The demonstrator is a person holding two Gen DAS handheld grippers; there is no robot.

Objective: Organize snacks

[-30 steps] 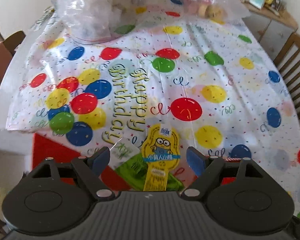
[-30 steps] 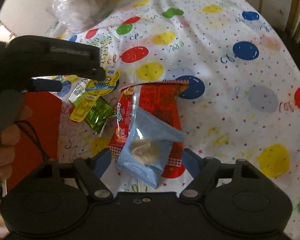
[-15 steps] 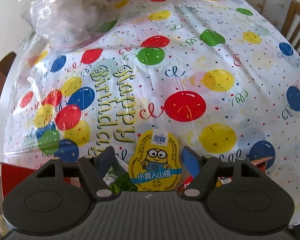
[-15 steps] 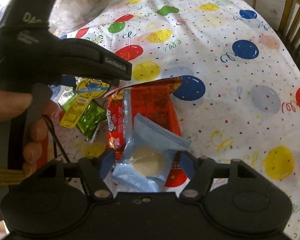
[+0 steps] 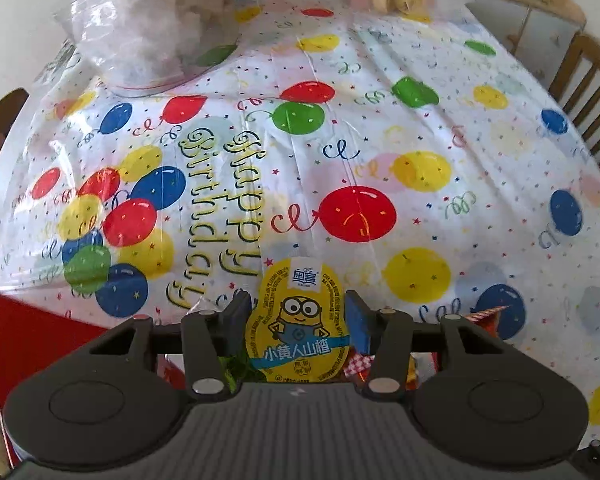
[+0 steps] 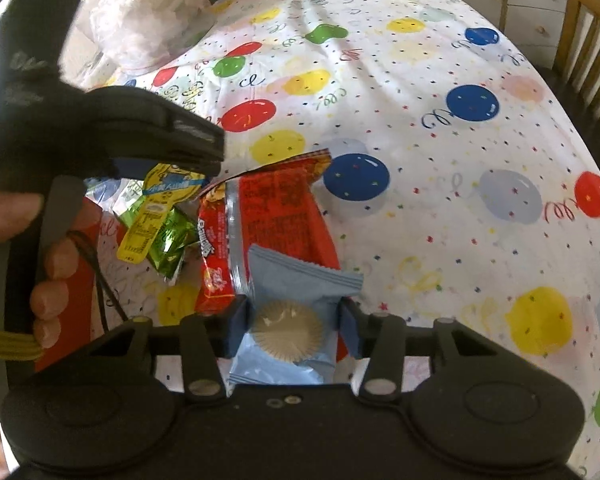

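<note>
Both pairs of fingers have narrowed since half a second ago, and each now brackets a packet on the balloon-print tablecloth [image 5: 380, 128]. My left gripper [image 5: 298, 322] has its blue pads drawn in against the sides of the yellow cartoon snack packet [image 5: 296, 328]. Whether they are truly pinching it or only touching, I cannot tell; the right wrist view shows that packet lying across a green foil packet [image 6: 168, 240]. My right gripper [image 6: 294, 330] stands likewise close about the pale blue pouch [image 6: 296, 300], which rests on top of the red snack bag [image 6: 276, 216]; the grip there is also unconfirmed. A person's hand [image 6: 48, 276] works the left handle.

I judge all of these light, thin and slick. The yellow packet looks flat and floppy, so it is best taken across its broad upper part, not by the trailing strip. The blue pouch holds a round, fluted cake that I expect would crush. I would pinch it gently at the sides or by a crimped seam, and watch that the red bag beneath does not drag along.
</note>
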